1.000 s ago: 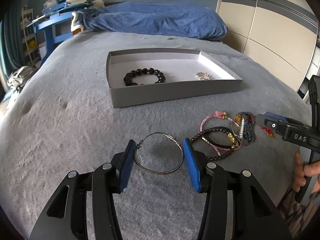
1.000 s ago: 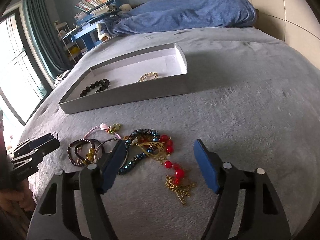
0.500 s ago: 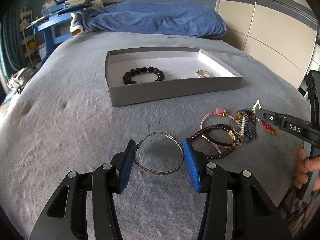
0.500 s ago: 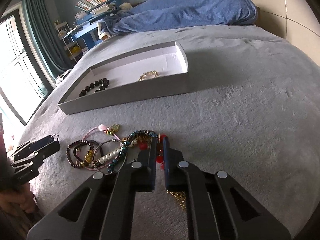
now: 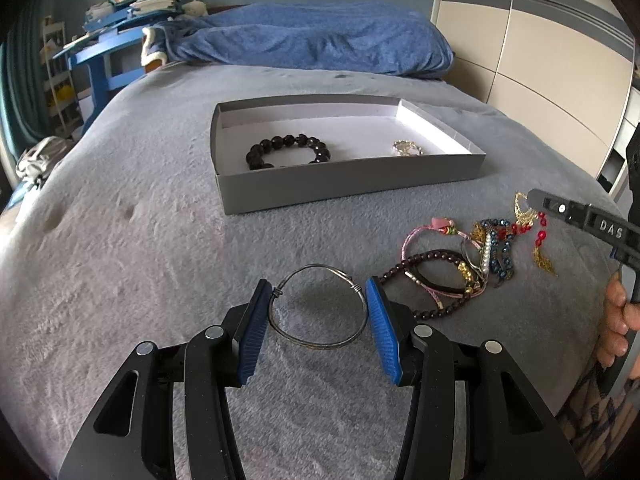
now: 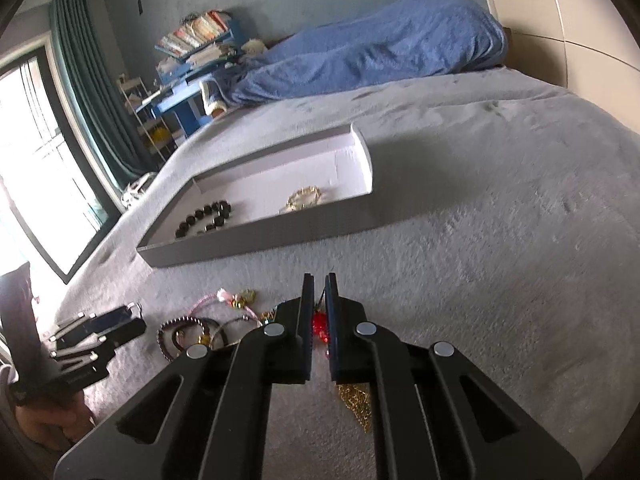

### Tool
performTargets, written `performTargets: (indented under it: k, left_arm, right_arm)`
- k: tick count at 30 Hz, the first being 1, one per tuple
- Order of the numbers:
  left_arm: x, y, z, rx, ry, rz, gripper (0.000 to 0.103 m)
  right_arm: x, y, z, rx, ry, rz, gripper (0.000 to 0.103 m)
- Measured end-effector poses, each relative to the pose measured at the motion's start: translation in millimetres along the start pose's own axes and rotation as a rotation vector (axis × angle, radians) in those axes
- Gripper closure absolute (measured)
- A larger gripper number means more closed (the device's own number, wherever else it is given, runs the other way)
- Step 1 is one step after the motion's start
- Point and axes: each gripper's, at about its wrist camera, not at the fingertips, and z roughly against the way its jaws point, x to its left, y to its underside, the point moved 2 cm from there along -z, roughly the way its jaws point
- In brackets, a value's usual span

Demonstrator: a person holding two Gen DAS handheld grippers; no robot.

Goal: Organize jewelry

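A grey tray on the bed holds a black bead bracelet and a small gold piece. My left gripper is open, its blue pads on either side of a wire bangle that lies on the blanket. To its right lies a tangle of bracelets. My right gripper is shut on a red-and-gold bead necklace and lifts it off the pile; the chain hangs from its tip in the left wrist view. The tray lies ahead of it.
A blue duvet lies at the head of the bed. A blue desk with books stands at the far left, wardrobe doors at the right. The grey blanket spreads around the tray.
My right gripper closed on the red-and-gold necklace and has risen and tilted, lifting it from the pile. My left gripper has stayed open around the bangle.
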Motion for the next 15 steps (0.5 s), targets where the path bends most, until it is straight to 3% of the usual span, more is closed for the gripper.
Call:
performTargets:
  k: [8, 15]
  left_arm:
    - [0.1, -1.3, 0.7, -0.011, -0.001, 0.003, 0.053]
    - [0.4, -4.7, 5.9, -0.03, 0.005, 0.014, 0.053]
  right_arm:
    - [-17.0, -11.0, 14.5, -0.069, 0.014, -0.071, 0.103]
    - [-42.6, -11.6, 13.5, -0.062, 0.039, -0.17, 0.103]
